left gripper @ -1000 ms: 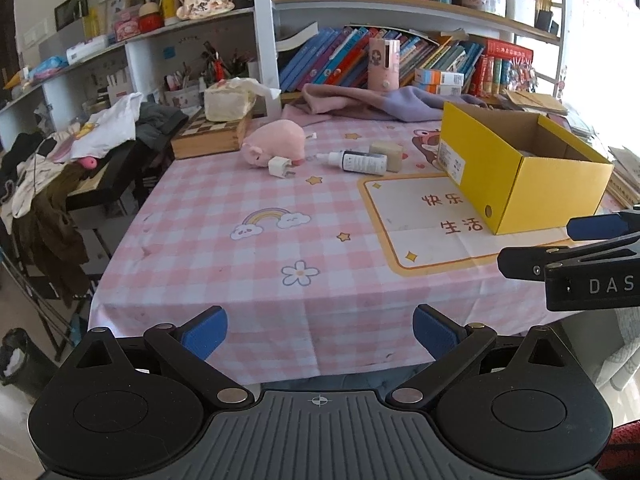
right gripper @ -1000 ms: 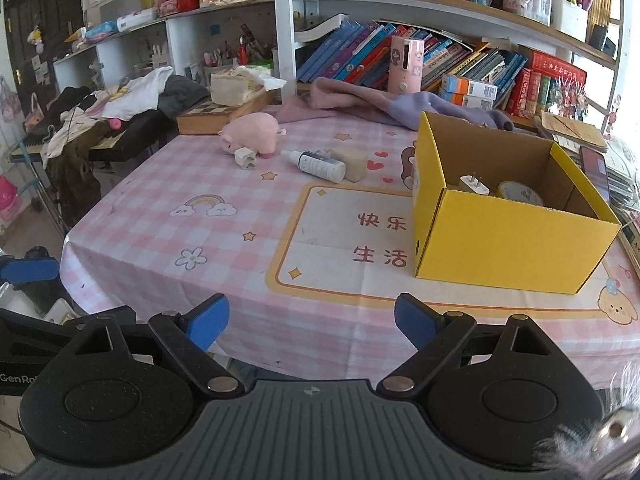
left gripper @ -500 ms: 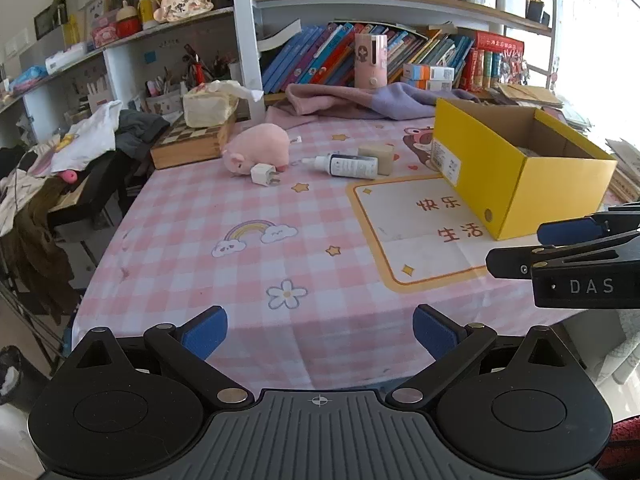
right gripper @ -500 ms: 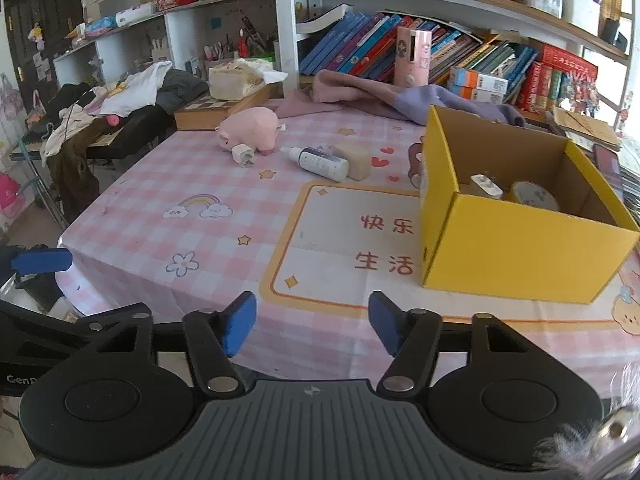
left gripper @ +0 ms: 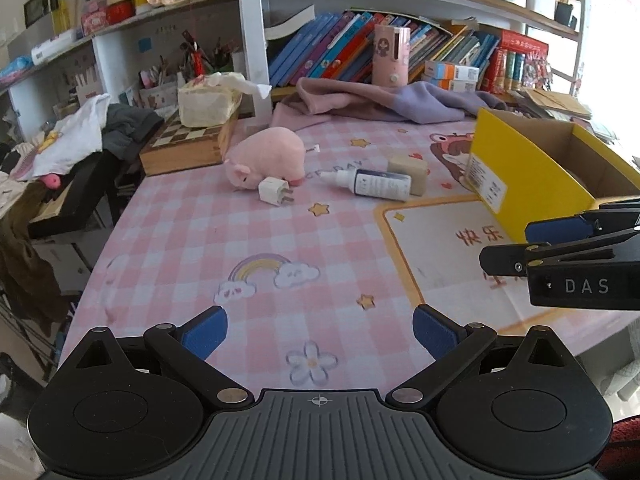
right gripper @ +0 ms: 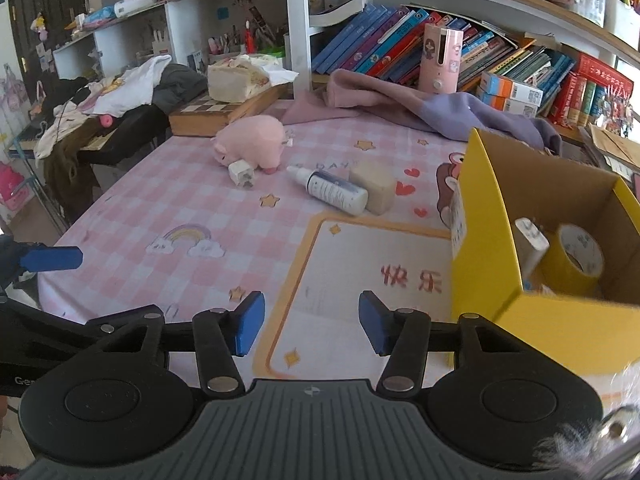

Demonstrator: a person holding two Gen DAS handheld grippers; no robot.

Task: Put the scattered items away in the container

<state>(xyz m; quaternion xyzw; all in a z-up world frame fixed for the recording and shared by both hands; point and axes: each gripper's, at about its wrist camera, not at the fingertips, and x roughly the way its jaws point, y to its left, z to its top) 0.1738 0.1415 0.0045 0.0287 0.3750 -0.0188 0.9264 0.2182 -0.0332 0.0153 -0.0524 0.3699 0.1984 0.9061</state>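
Note:
A yellow cardboard box (right gripper: 488, 240) stands on the right of the pink checked tablecloth; a white charger (right gripper: 530, 242) and a yellow tape roll (right gripper: 576, 256) lie inside it. It also shows in the left wrist view (left gripper: 524, 176). Farther back lie a pink plush pig (left gripper: 268, 158), a white plug adapter (left gripper: 274, 191), a white bottle (left gripper: 374, 184) and a beige block (left gripper: 410, 168). My left gripper (left gripper: 320, 334) is open and empty over the table's near edge. My right gripper (right gripper: 311, 326) is open and empty, left of the box's near corner.
A wooden chessboard box (left gripper: 188, 148) with a tissue pack sits at the back left. A purple cloth (left gripper: 384, 100) lies along the back under the bookshelves. A chair heaped with clothes (left gripper: 72, 148) stands off the table's left side.
Both grippers have moved forward over the table toward the items. The right gripper's jaws have narrowed but stay open.

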